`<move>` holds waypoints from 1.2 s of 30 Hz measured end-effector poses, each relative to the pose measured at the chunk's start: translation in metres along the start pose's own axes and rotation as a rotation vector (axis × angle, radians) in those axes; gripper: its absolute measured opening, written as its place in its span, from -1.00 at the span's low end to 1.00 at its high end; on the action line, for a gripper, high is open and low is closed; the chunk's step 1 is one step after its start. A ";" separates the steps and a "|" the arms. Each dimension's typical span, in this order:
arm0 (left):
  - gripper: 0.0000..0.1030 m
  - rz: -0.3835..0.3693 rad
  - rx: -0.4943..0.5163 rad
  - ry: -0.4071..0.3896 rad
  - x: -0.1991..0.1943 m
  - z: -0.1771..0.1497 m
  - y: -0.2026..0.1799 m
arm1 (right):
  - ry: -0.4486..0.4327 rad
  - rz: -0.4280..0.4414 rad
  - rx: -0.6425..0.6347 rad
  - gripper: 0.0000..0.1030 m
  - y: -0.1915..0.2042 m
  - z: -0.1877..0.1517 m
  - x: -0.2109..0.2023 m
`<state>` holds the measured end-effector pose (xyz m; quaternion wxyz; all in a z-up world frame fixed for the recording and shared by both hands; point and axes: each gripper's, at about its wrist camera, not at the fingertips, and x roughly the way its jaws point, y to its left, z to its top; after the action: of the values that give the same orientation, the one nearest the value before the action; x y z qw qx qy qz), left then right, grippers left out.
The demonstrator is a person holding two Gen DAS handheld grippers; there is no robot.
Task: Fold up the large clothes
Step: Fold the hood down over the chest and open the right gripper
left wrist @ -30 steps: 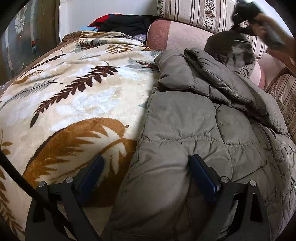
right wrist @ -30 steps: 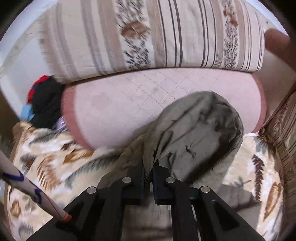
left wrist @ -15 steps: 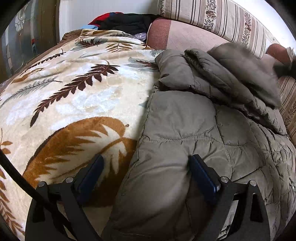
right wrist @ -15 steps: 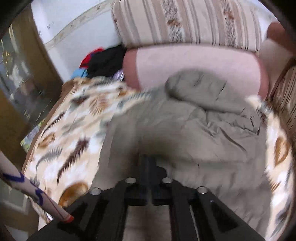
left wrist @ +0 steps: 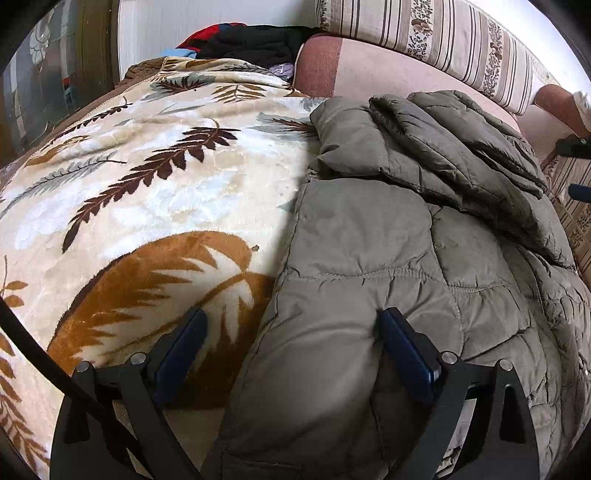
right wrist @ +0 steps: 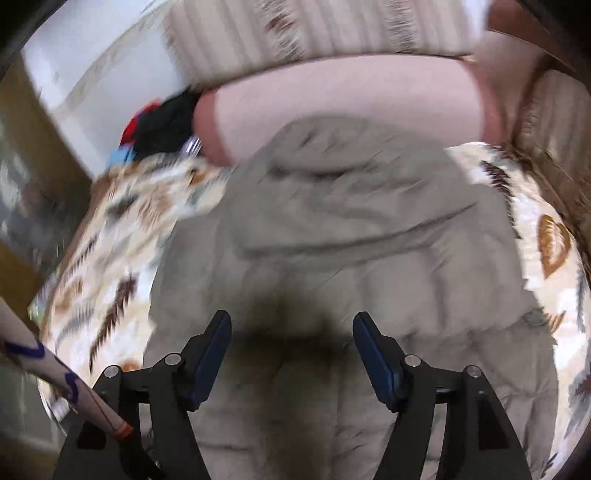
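Note:
An olive quilted jacket (left wrist: 424,258) lies on a leaf-patterned blanket (left wrist: 147,192), with its hood and a sleeve folded down over its upper part (left wrist: 443,136). My left gripper (left wrist: 291,350) is open wide and straddles the jacket's near left edge; its right finger (left wrist: 402,350) rests against the padding and its left finger is over the blanket. My right gripper (right wrist: 291,354) hovers above the jacket (right wrist: 332,240), its jaws opening with nothing between them. That view is motion-blurred. In the left wrist view the right gripper's fingers (left wrist: 576,147) show at the far right edge.
A pink bolster (left wrist: 388,70) and a striped cushion (left wrist: 443,33) line the back. Dark and red clothes (left wrist: 251,40) are piled at the far left corner. A striped armrest (left wrist: 576,206) borders the right. A white patterned rod (right wrist: 62,384) crosses the right wrist view's lower left.
The right gripper carried the hood down onto the jacket, let it go with its jaws parting, and drew back toward the near side. The left gripper kept still.

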<state>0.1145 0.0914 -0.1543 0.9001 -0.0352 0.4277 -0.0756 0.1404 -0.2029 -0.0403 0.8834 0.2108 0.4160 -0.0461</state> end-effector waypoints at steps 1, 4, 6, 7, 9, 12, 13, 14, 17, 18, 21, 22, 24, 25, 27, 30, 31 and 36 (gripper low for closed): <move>0.84 0.003 0.002 0.000 0.000 0.000 0.000 | 0.008 0.013 0.029 0.42 -0.005 0.005 0.003; 0.85 0.007 0.004 -0.001 0.001 -0.001 -0.001 | 0.030 0.040 0.146 0.42 -0.028 0.024 0.026; 0.85 0.007 0.005 0.000 0.001 -0.001 -0.001 | 0.027 0.026 0.206 0.42 -0.041 0.034 0.046; 0.86 0.008 0.005 0.000 0.001 -0.001 -0.001 | 0.034 0.027 0.248 0.42 -0.048 0.038 0.057; 0.86 0.008 0.005 -0.001 0.001 -0.001 -0.001 | 0.041 0.060 0.348 0.42 -0.063 0.044 0.075; 0.86 0.009 0.006 -0.002 0.001 -0.001 -0.002 | 0.051 0.177 0.430 -0.71 -0.074 0.047 0.089; 0.86 0.009 0.006 -0.002 0.001 -0.001 -0.002 | 0.052 0.202 0.428 -0.74 -0.075 0.048 0.089; 0.86 0.008 0.005 -0.002 0.001 -0.001 -0.001 | 0.034 0.203 0.411 -0.79 -0.074 0.048 0.082; 0.86 0.008 0.005 -0.002 0.001 -0.001 -0.002 | 0.014 0.260 0.347 -0.84 -0.066 0.041 0.053; 0.86 0.008 0.005 -0.002 0.001 -0.001 -0.002 | 0.012 0.274 0.327 -0.84 -0.063 0.037 0.043; 0.86 0.010 0.006 -0.003 0.001 -0.001 -0.002 | 0.007 0.284 0.241 -0.84 -0.053 0.014 0.011; 0.86 0.010 0.006 -0.002 0.001 -0.001 -0.002 | 0.020 0.281 0.228 -0.84 -0.050 0.005 0.009; 0.87 0.014 0.009 -0.001 0.001 -0.001 -0.002 | 0.059 0.245 0.209 -0.84 -0.047 -0.010 0.020; 0.87 0.015 0.010 -0.001 0.001 -0.001 -0.002 | 0.081 0.218 0.209 -0.84 -0.050 -0.015 0.031; 0.87 0.016 0.009 0.000 0.000 -0.001 -0.001 | 0.121 0.195 0.247 -0.84 -0.056 -0.019 0.052; 0.87 0.017 0.011 0.000 0.000 -0.001 -0.002 | 0.146 0.204 0.311 -0.84 -0.067 -0.022 0.076; 0.87 0.017 0.011 0.001 0.000 -0.001 -0.002 | 0.144 0.212 0.317 -0.84 -0.068 -0.021 0.078; 0.87 0.027 0.016 0.002 0.000 -0.001 -0.003 | 0.091 0.151 0.211 -0.49 -0.062 -0.023 0.041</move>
<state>0.1135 0.0888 -0.1542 0.9009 -0.0221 0.4282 -0.0668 0.1354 -0.2457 -0.1049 0.8374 0.3351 0.4316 -0.0134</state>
